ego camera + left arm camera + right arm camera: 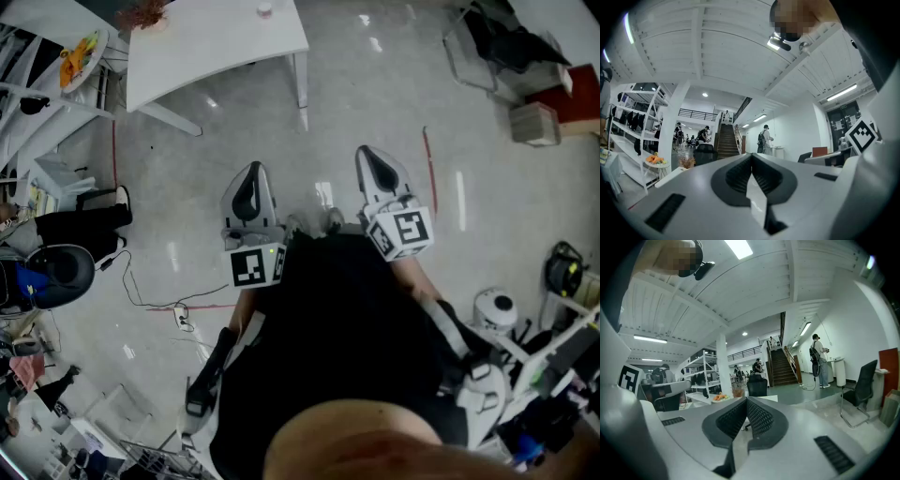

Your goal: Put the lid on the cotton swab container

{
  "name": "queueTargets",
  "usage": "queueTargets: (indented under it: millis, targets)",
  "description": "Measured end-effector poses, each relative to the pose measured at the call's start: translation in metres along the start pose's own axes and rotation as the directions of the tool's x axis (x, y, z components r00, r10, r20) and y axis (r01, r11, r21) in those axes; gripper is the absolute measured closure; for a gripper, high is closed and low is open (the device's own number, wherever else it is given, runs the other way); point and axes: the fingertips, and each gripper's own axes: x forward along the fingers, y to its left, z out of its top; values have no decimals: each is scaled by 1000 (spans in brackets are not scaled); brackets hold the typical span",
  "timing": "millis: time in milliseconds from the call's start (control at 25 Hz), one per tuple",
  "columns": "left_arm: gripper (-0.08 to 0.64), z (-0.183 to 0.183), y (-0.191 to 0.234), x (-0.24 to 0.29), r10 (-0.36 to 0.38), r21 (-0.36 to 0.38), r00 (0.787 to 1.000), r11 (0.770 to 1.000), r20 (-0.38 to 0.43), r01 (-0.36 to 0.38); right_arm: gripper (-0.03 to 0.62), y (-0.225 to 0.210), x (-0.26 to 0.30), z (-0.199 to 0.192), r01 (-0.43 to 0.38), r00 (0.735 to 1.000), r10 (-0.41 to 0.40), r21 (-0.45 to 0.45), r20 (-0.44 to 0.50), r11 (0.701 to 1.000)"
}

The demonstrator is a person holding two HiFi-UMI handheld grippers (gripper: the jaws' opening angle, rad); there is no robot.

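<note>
Neither a cotton swab container nor a lid can be made out for certain in any view. A small pale object (265,9) stands at the far edge of a white table (216,42), too small to identify. My left gripper (251,176) and right gripper (371,156) are held side by side close to the person's body, above the floor and well short of the table. Both are shut with nothing between the jaws. In the left gripper view the left gripper (751,158) points out level across an open hall. The right gripper (746,401) does the same in the right gripper view.
A black office chair (58,272) and a cable (155,300) on the floor lie to the left. White shelving with a plate of orange items (80,52) is at the upper left. A cardboard box (534,123) sits at the upper right, equipment (495,311) at the right. People stand far off near a staircase (725,139).
</note>
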Motion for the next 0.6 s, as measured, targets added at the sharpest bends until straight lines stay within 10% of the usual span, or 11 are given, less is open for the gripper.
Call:
queueTargets:
  millis: [600]
  targets:
    - [554,0,14,2,-28,1,1000,1000,11,28,584,15,12,5,6,1000,-6,1,29,1000]
